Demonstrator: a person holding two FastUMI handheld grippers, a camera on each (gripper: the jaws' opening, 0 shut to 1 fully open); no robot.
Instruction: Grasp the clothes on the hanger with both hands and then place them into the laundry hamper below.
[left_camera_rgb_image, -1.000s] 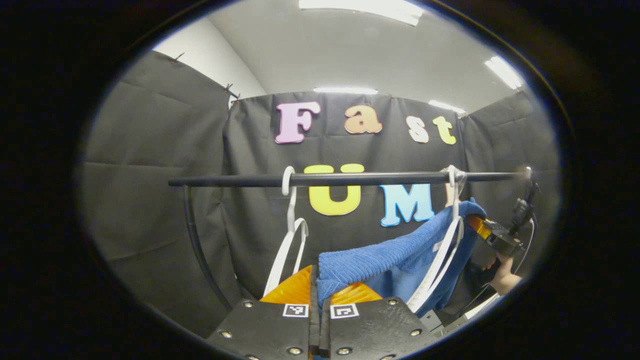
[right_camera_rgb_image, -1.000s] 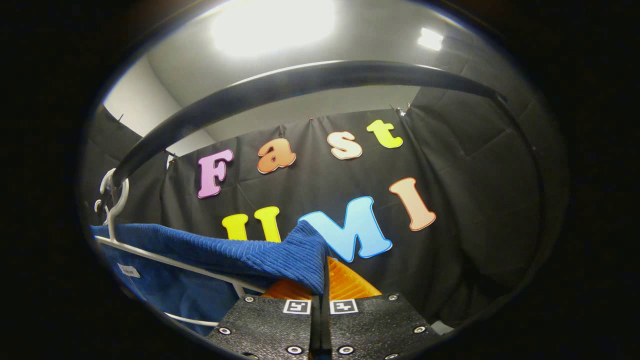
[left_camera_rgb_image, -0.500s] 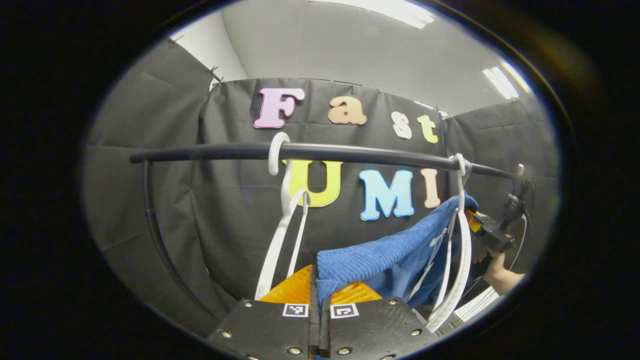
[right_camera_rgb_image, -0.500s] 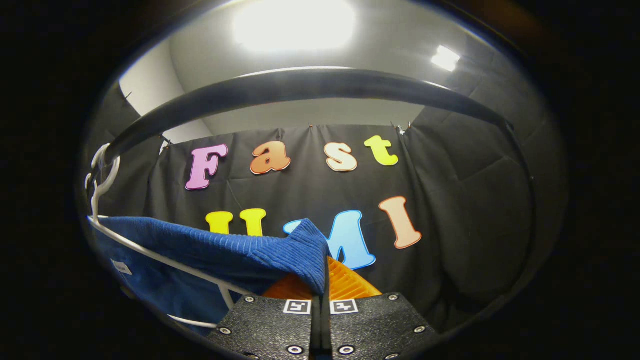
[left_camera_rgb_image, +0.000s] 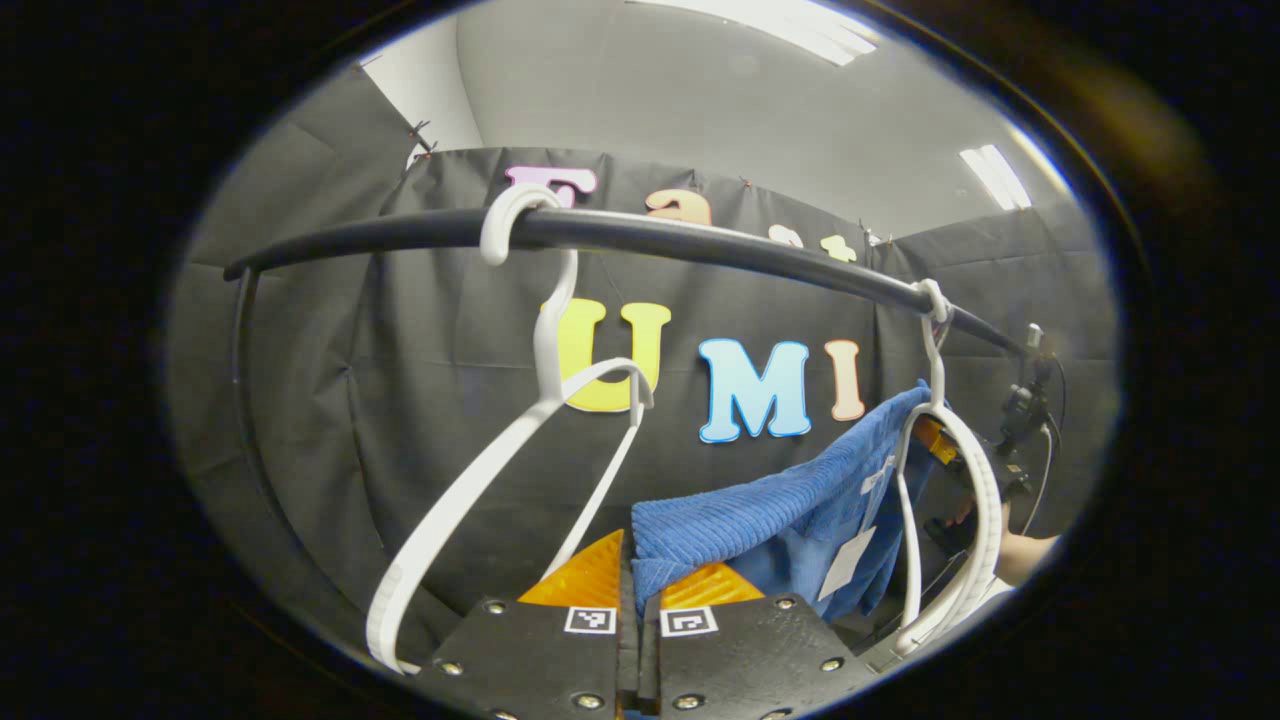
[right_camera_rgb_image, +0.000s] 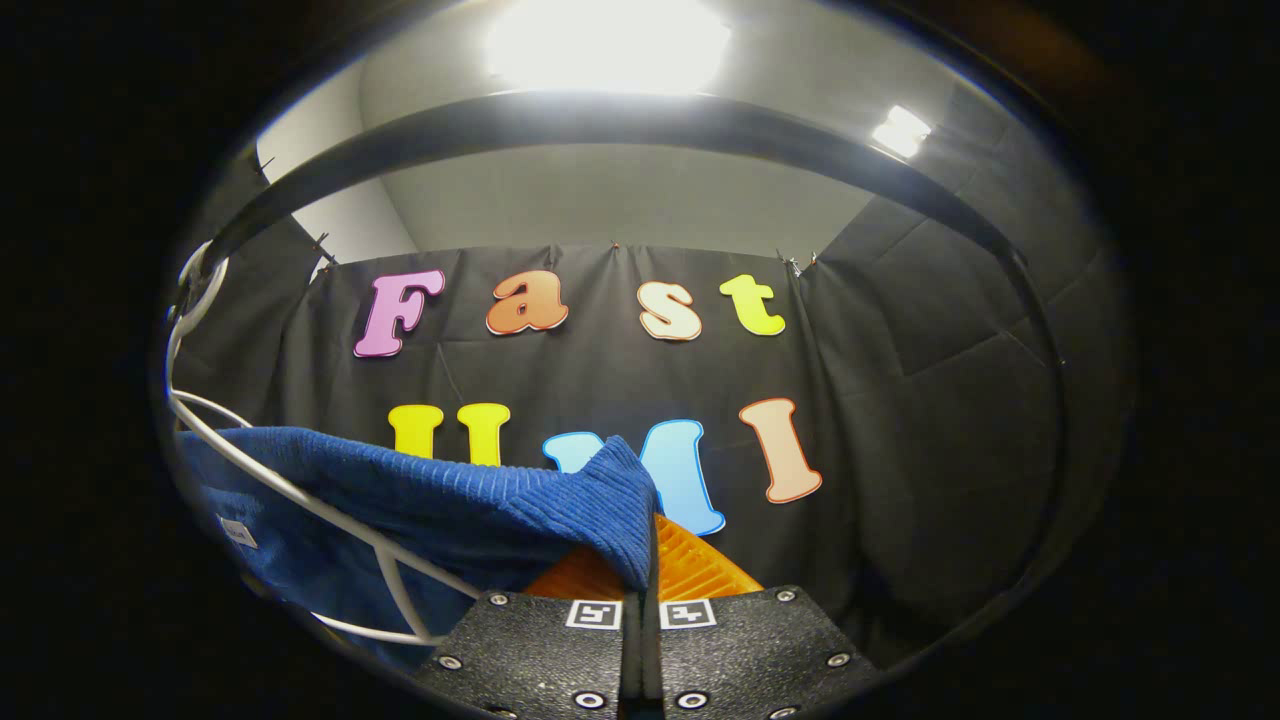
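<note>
Clothes (left_camera_rgb_image: 740, 520), one blue ribbed garment, are hanging below the rail (left_camera_rgb_image: 620, 235), stretching between both grippers; the left gripper (left_camera_rgb_image: 637, 590) is clamping one corner with its jaws pressed together on the cloth; the right gripper (right_camera_rgb_image: 640, 590) is clamping the other corner just under the rail, jaws likewise closed on the fabric. A bare white hanger (left_camera_rgb_image: 520, 420) is hanging from the rail, left of the garment; a second hanger (left_camera_rgb_image: 950, 500) is hanging from the rail further right, with the garment draping through it. A hand (left_camera_rgb_image: 1025, 555) is showing below the rail's right end.
</note>
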